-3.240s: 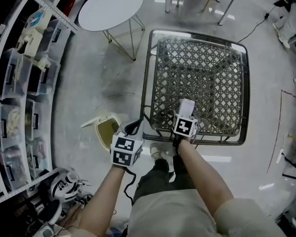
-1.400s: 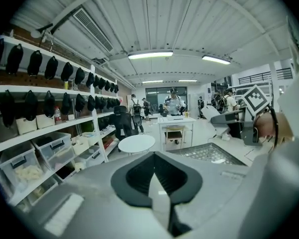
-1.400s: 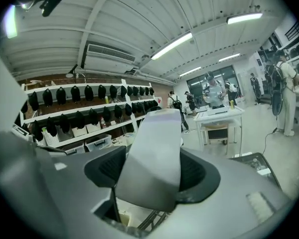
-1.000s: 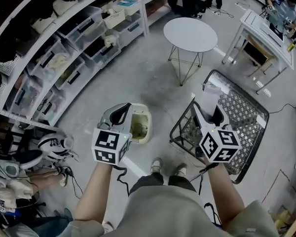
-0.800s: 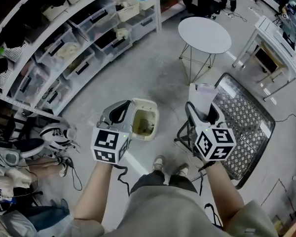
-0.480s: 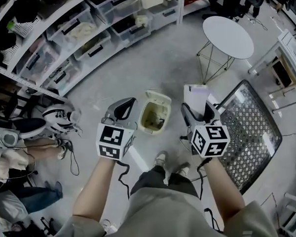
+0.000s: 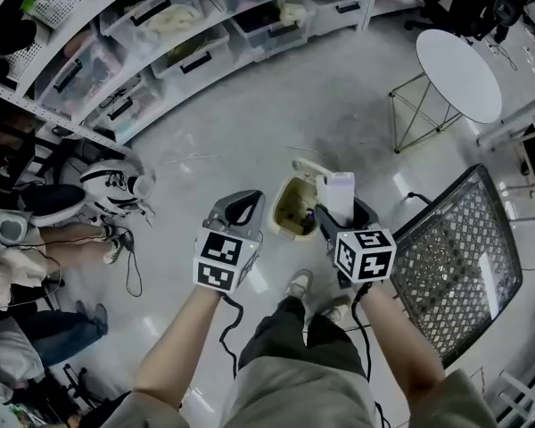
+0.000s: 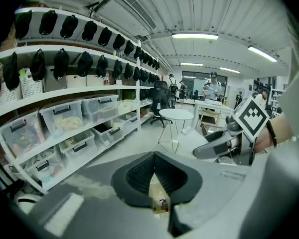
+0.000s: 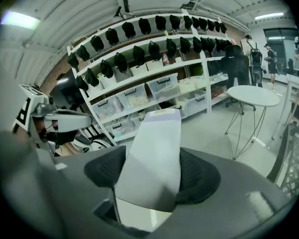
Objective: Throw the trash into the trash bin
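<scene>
Jaws of the right gripper (image 7: 342,214) hold a white box (image 7: 341,191).
Left gripper (image 7: 240,203) jaws are closed and empty, left of the trash bin (image 7: 279,207).

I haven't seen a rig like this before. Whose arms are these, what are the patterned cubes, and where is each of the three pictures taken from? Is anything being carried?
There is no robot here. A person holds a gripper in each hand, and the marker cubes are part of the grippers. The head view comes from a camera on the person's head, looking down at the floor. The other two views come from cameras riding on each gripper, looking along its jaws. The right gripper is shut on a white box, the trash. The left gripper is shut and empty. On the floor between them stands an open trash bin. A metal mesh cart is to the right, with a round white table and storage shelves beyond.
</scene>
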`<state>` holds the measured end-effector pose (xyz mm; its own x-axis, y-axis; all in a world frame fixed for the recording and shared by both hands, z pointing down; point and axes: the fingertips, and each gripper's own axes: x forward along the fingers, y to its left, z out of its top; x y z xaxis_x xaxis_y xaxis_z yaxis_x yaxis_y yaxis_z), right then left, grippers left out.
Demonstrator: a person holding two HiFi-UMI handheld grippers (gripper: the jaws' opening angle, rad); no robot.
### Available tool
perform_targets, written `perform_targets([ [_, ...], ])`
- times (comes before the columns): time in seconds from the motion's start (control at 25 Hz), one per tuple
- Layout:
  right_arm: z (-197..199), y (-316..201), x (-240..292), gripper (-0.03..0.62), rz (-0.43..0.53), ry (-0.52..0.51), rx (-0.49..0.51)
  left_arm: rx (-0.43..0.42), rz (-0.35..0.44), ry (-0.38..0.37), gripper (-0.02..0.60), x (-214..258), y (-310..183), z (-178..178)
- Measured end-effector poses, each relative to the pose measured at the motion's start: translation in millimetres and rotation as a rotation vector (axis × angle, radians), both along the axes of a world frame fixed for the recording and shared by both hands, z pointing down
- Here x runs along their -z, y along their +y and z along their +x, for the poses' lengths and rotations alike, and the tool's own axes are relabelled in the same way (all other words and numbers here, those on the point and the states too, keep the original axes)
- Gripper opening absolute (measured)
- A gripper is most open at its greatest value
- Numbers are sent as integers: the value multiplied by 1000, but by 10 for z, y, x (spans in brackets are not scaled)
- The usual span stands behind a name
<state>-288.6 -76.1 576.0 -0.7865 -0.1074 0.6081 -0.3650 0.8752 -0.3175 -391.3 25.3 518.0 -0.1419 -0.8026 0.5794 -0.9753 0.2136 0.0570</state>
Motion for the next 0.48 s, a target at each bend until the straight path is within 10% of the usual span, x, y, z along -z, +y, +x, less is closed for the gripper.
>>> perform_targets([
  [0.48,-277,262,-1811,316,-158,219,43,70,-124,125,2,-1525,161,-310],
])
